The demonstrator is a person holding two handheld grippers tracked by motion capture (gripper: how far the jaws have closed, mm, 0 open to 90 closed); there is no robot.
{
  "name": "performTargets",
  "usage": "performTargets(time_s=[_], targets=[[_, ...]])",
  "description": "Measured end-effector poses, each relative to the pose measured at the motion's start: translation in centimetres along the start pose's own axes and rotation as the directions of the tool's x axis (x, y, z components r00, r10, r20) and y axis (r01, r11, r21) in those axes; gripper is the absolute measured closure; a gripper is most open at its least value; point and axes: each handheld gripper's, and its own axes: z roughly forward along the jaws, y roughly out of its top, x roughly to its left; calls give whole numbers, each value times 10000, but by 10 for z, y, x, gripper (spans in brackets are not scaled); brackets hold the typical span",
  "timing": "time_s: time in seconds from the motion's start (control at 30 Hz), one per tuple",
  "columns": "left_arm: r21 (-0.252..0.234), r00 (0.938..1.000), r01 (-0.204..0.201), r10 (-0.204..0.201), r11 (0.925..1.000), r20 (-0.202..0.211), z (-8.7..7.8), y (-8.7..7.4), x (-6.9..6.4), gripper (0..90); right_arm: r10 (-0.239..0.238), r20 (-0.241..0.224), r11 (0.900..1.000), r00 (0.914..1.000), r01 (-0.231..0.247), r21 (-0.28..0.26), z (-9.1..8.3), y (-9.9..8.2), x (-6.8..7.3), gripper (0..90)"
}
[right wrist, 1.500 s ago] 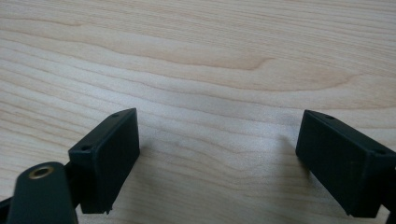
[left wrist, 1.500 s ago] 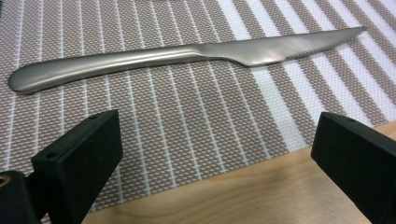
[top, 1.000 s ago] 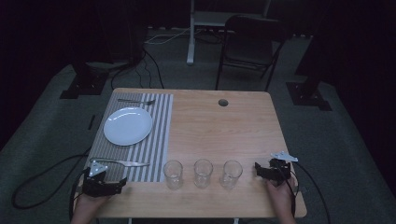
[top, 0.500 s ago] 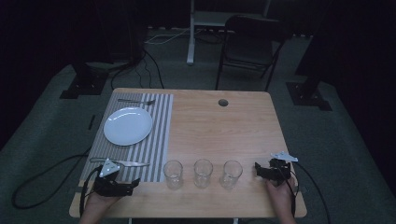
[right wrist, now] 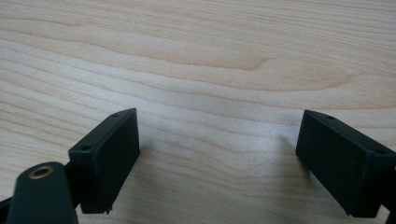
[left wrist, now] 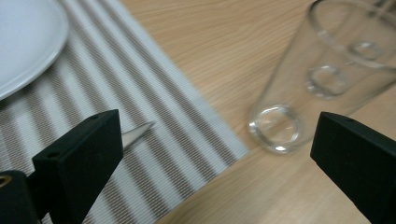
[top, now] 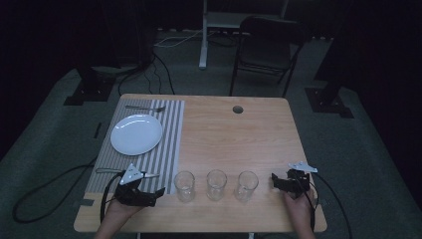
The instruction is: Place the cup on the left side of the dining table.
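Beside the mat (left wrist: 154,116), clear glass (left wrist: 303,88)

Dark room, folding chair (top: 268,47), carpet (top: 358,149)

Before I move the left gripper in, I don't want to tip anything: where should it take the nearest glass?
Grip the left glass across its lower wall, above the thick base, coming level from its left, where the left gripper already faces it, jaws wide. It stands upright and narrows downward, so a low hold probably tips it least. The middle glass stands apart on its right.
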Motion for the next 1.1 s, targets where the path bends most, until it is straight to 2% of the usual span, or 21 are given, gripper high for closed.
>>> performTargets(time_s=[0.27, 0.4, 0.43, 0.47, 0.57, 0.7, 0.83, 1.03, 1.1], targets=[[-77, 9975, -499, 503, 9987, 502, -3, 12, -14, 29, 0, -1, 10000, 10000, 0, -1, 0, 0, 0, 131], [-120, 9959, -752, 758, 9971, 495, -6, 22, -21, 29, -2, -1, 10000, 10000, 2, -1, 0, 0, 0, 131], [-90, 9942, -867, 871, 9962, 638, -5, 25, -24, 29, 3, 2, 10000, 10000, -3, -1, 0, 0, 0, 131], [-67, 9942, -904, 907, 9959, 573, -4, 28, -26, 29, 3, 0, 10000, 10000, -3, -3, 0, 0, 0, 131], [18, 9921, -1023, 1019, 9948, 729, 0, 34, -29, 29, -2, 2, 10000, 10000, 2, 2, 0, 0, 0, 131], [54, 9867, -1247, 1234, 9922, 1062, 10, 42, -36, 29, 1, 1, 10000, 10000, -1, 0, 0, 0, 0, 131], [78, 9849, -1262, 1243, 9920, 1206, 20, 47, -41, 29, -1, 1, 10000, 10000, 1, 0, 0, 0, 0, 131], [157, 9775, -1497, 1456, 9886, 1525, 30, 58, -48, 29, 1, -3, 10000, 10000, -1, -1, 0, 0, 0, 131], [203, 9771, -1590, 1544, 9871, 1464, 33, 61, -50, 29, -2, -1, 10000, 10000, 2, -3, 0, 0, 0, 131]])
